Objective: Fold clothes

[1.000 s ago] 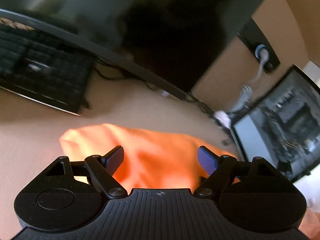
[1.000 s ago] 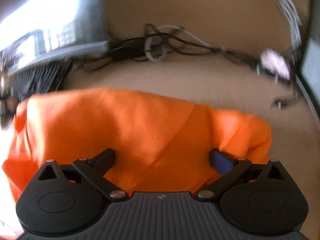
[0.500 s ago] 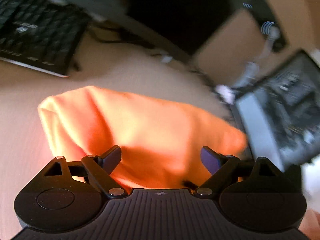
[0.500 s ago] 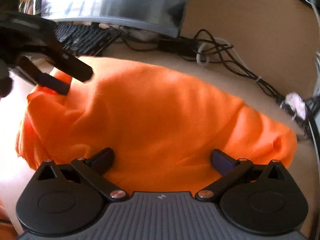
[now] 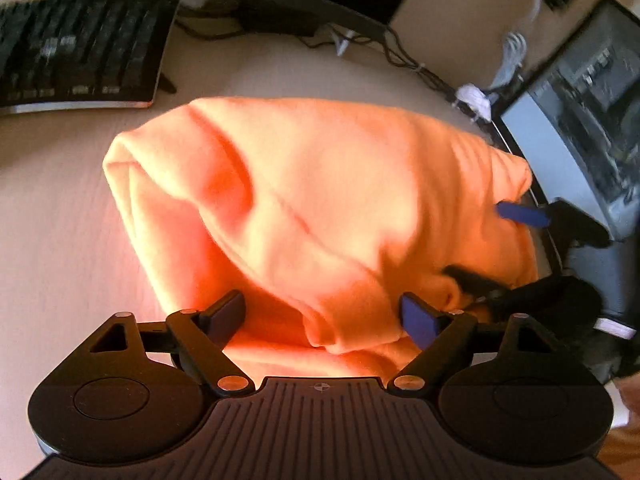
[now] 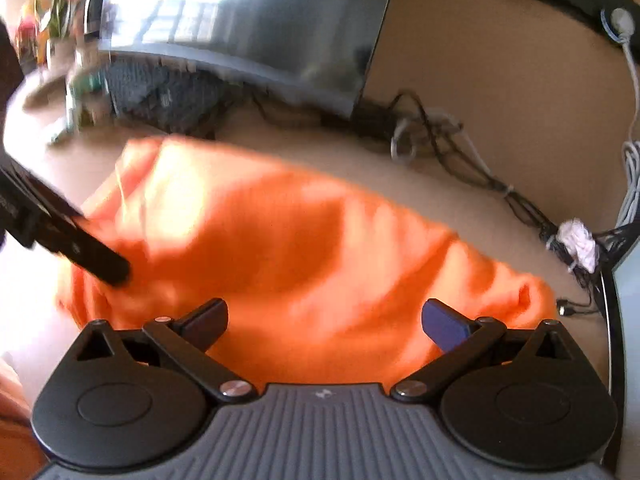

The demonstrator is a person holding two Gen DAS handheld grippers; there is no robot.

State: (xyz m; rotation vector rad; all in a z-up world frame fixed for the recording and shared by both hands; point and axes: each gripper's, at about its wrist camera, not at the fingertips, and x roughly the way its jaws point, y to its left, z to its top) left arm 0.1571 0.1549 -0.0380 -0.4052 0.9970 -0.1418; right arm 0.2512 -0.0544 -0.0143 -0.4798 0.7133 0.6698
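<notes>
- Pale beige desk top [image 5: 60,216] fills both views, sunlit, with a tan wall behind it.
- On it lies a bright orange, soft fleece garment [image 5: 320,208], bunched into a thick, rounded, partly folded heap with deep creases.
- Left gripper [image 5: 322,316]: its two black fingers with blue pads stand wide apart. The near edge of the orange heap lies between and just ahead of them, but neither pad presses on the cloth; nothing is held. Its jaws have just been closing a little, with that hem of cloth in the gap.
- Right gripper [image 6: 324,318]: fingers likewise spread wide, the orange cloth lying between and beyond them, pads clear of it, nothing gripped.
- Seen from the left wrist, the right gripper's blue pad and black finger reach in at the heap's right end, beyond the right fingertip; whether they touch the cloth I cannot tell.
- Seen from the right wrist, the left gripper's black finger [image 6: 72,248] lies against the heap's left side, ahead of the left fingertip.
- Beyond the left gripper's left fingertip, well past the heap, sits a black flat computer keyboard [image 5: 80,52].
- Farther ahead stands a dark curved monitor [image 6: 256,24], with a tangle of black and white cables [image 6: 440,140] behind the garment.
- To the right of the right fingertip in the left view is a second dark-framed screen [image 5: 580,120].
</notes>
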